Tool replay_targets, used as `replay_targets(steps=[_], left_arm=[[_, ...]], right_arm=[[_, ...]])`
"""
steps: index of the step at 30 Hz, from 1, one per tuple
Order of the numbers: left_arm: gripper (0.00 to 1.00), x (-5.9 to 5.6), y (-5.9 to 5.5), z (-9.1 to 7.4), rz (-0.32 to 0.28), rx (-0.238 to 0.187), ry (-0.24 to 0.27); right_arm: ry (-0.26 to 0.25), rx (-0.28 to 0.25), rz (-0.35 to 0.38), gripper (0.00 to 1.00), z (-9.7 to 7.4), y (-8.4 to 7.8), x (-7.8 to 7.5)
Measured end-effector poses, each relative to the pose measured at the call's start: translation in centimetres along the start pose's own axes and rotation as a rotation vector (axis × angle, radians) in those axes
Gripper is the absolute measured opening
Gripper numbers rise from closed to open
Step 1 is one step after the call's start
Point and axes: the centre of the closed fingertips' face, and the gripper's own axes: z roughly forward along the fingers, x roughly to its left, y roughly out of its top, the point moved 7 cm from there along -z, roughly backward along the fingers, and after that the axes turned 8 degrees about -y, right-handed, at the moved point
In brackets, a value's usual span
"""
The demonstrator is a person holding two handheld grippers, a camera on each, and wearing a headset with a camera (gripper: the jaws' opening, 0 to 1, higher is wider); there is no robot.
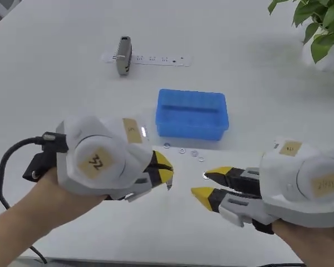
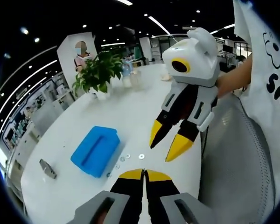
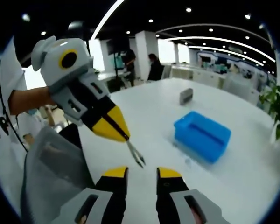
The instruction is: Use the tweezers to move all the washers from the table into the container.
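Note:
Several small metal washers point(image 1: 188, 152) lie on the white table point(image 1: 55, 83) just in front of the blue container point(image 1: 192, 114), also visible from the left gripper point(image 2: 128, 156). My left gripper point(image 1: 166, 170) is shut on thin metal tweezers point(image 1: 168, 184), whose tips stick out past its yellow jaws point(image 3: 136, 154) and hang above the table, short of the washers. My right gripper point(image 1: 200, 183) stands open and holds nothing, its jaws pointing left at the tweezers' tips point(image 2: 170, 145). The container point(image 3: 203, 134) looks empty.
A white power strip with a grey adapter point(image 1: 124, 54) lies at the back of the table. A potted plant point(image 1: 318, 26) stands at the far right corner. A black cable point(image 1: 8, 161) trails from the left gripper. The table's front edge runs just below both hands.

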Motion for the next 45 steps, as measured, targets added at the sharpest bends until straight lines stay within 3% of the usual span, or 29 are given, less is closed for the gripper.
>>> replay_targets(steps=[6, 13, 17, 20, 29, 31, 34, 37, 39, 42, 45], left_arm=[[0.00, -0.2, 0.2, -0.1, 0.042, 0.009, -0.033], [0.00, -0.8, 0.9, -0.2, 0.090, 0.021, -0.114], [0.00, -1.2, 1.2, -0.1, 0.120, 0.024, -0.146], [0.00, -1.2, 1.2, 0.0, 0.153, 0.050, -0.153], [0.00, -1.2, 1.5, -0.3, 0.180, 0.070, -0.167], [0.00, -1.1, 1.5, -0.2, 0.167, 0.054, -0.134], [0.00, -1.1, 1.2, -0.2, 0.068, 0.007, -0.077], [0.01, -0.5, 0.5, -0.5, -0.044, -0.038, 0.039], [0.12, -0.2, 0.1, -0.8, -0.117, -0.069, 0.108], [0.29, 0.4, -0.9, -2.1, -0.275, -0.139, 0.245], [0.44, 0.5, -2.3, -3.6, -0.363, -0.167, 0.363]], right_arm=[[0.074, 0.048, -0.144, 0.22, 1.7, 0.0, 1.7], [0.074, 0.038, -0.257, 0.23, 3.3, 0.7, 2.3], [0.106, 0.037, -0.268, 0.14, 3.6, 0.9, 2.4], [0.124, 0.035, -0.283, 0.08, 3.7, 1.0, 2.5], [0.138, 0.020, -0.301, 0.03, 3.7, 1.0, 2.4], [0.131, 0.015, -0.306, 0.03, 3.7, 1.1, 2.3], [0.130, 0.017, -0.302, 0.02, 3.9, 1.1, 2.0], [0.130, 0.014, -0.296, 0.02, 4.2, 1.3, 1.6], [0.128, 0.014, -0.294, 0.02, 4.4, 1.4, 1.4], [0.117, 0.008, -0.284, 0.02, 4.9, 1.8, 0.5], [0.101, 0.000, -0.266, 0.02, 5.3, 2.3, -0.4]])
